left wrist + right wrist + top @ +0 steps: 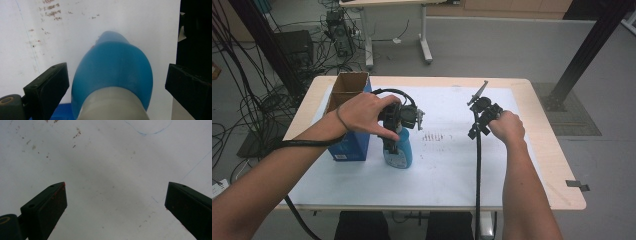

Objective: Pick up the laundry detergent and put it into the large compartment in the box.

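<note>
Bottle (112,72) stands between the left tool's (117,82) spread jaws, untouched; right tool (116,202) spread.

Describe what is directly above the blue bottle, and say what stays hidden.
The left gripper hangs over the blue bottle, jaws open on either side. The hand and gripper hide the bottle's top in the high view.

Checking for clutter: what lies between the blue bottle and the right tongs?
Bare white sheet with small brown marks, in the high view, between the blue bottle and right tongs.
</note>
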Motion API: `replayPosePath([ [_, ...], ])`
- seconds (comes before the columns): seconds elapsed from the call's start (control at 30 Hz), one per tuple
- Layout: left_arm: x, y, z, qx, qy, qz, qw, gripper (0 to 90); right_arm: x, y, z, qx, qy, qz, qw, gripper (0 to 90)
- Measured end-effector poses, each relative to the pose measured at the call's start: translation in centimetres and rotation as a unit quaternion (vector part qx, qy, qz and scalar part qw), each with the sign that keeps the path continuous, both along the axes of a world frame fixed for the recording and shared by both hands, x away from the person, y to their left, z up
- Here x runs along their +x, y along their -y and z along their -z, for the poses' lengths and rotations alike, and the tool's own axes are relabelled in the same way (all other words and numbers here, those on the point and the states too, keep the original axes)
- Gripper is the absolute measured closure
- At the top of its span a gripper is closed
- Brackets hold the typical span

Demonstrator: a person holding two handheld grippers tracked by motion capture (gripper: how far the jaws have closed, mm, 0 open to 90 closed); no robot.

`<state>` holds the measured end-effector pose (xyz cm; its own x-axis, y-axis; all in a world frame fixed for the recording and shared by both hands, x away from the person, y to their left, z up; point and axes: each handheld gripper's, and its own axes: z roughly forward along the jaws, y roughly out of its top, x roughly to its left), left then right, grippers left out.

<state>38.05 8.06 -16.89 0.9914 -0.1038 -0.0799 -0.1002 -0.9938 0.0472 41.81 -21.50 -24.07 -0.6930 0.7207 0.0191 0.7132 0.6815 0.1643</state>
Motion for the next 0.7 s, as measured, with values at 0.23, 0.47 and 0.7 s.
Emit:
replayPosePath([
  [0.23, 0.06, -0.03, -0.09, -0.001, 0.001, -0.001, 1.0000, 5.5, -0.01, -0.04, -0.09, -0.003, 0.001, 0.000, 1.0000, 3.9],
  [0.47, 0.10, -0.15, -0.26, -0.001, 0.001, -0.004, 1.0000, 5.5, -0.02, -0.03, -0.06, -0.001, 0.001, 0.000, 1.0000, 4.0],
  [0.7, 0.09, -0.12, -0.07, 0.000, -0.003, -0.004, 1.0000, 5.5, 0.00, -0.07, -0.03, 0.000, 0.001, -0.001, 1.0000, 4.0],
])
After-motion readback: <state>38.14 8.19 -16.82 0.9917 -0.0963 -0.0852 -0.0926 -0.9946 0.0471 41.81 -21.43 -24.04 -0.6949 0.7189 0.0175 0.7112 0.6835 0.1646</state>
